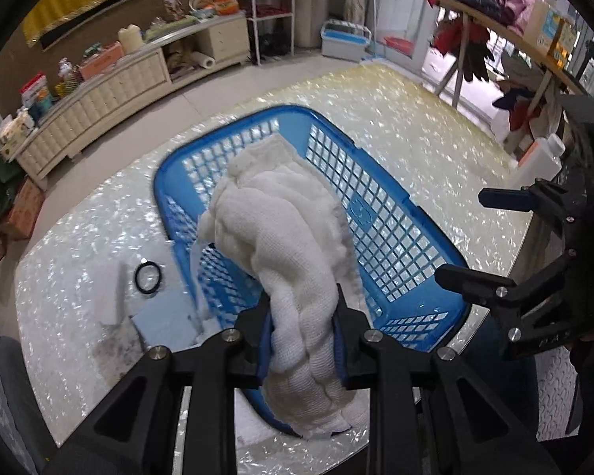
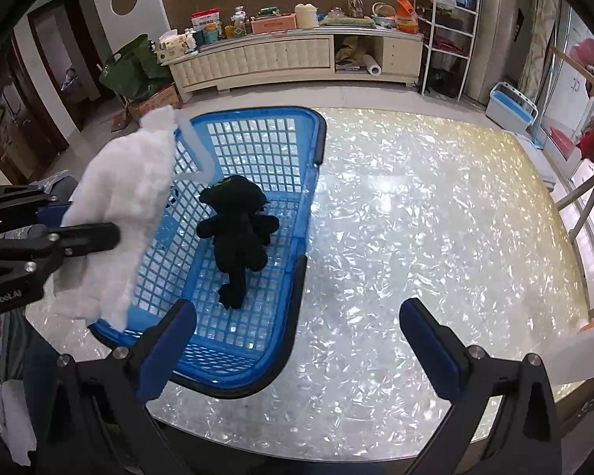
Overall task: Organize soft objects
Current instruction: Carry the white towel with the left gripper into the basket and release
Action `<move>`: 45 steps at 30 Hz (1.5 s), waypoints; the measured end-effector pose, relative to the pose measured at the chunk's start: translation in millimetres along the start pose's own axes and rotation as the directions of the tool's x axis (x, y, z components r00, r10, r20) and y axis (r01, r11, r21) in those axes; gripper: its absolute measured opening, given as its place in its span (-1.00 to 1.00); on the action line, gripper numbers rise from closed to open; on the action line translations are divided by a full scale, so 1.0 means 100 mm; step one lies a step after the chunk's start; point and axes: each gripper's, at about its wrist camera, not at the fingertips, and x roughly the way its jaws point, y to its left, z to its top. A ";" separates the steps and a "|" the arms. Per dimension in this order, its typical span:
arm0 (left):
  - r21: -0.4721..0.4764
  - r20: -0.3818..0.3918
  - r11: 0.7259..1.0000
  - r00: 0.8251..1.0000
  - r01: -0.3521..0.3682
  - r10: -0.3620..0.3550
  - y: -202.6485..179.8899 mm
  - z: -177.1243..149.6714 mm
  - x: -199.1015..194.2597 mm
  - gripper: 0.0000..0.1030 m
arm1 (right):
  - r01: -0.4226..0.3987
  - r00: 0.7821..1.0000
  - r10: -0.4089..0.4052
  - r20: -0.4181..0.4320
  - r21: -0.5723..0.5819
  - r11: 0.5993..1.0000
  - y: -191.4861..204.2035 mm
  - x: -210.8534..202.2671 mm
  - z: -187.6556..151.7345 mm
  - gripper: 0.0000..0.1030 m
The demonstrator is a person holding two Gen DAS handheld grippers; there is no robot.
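My left gripper [image 1: 303, 328] is shut on a white cloth [image 1: 293, 245] and holds it bunched above the near left rim of a blue plastic basket [image 1: 396, 233]. In the right wrist view the cloth [image 2: 118, 213] hangs over the basket's left wall [image 2: 225, 368], held by the left gripper [image 2: 79, 221]. A black plush toy [image 2: 239, 233] lies on the basket floor; the cloth hides it in the left wrist view. My right gripper [image 2: 297, 340] is open and empty, just right of the basket's near right corner. It shows at the right in the left wrist view [image 1: 471, 237].
The basket stands on a shiny pearl-patterned table [image 2: 415, 217]. A black ring [image 1: 148, 277] and a pale blue sheet [image 1: 166, 322] lie on the table left of the basket. A white bottle [image 1: 542, 158] stands at the table's right edge. Cabinets and shelves stand beyond.
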 end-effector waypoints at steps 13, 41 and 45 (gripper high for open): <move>0.065 -0.140 0.997 0.990 0.041 -0.032 -0.20 0.11 0.66 -0.56 | 0.000 0.999 0.002 -0.037 0.060 0.998 -0.22 0.26 -0.07 1.00; 0.085 -0.254 0.995 0.967 0.055 -0.032 -0.32 0.23 1.20 -0.51 | -0.036 0.998 0.039 -0.040 0.078 0.996 -0.30 0.26 -0.06 1.00; 0.079 -0.258 0.995 0.965 0.057 -0.035 -0.32 0.23 1.23 -0.35 | -0.037 0.998 0.040 -0.039 0.084 0.996 -0.30 0.26 -0.06 1.00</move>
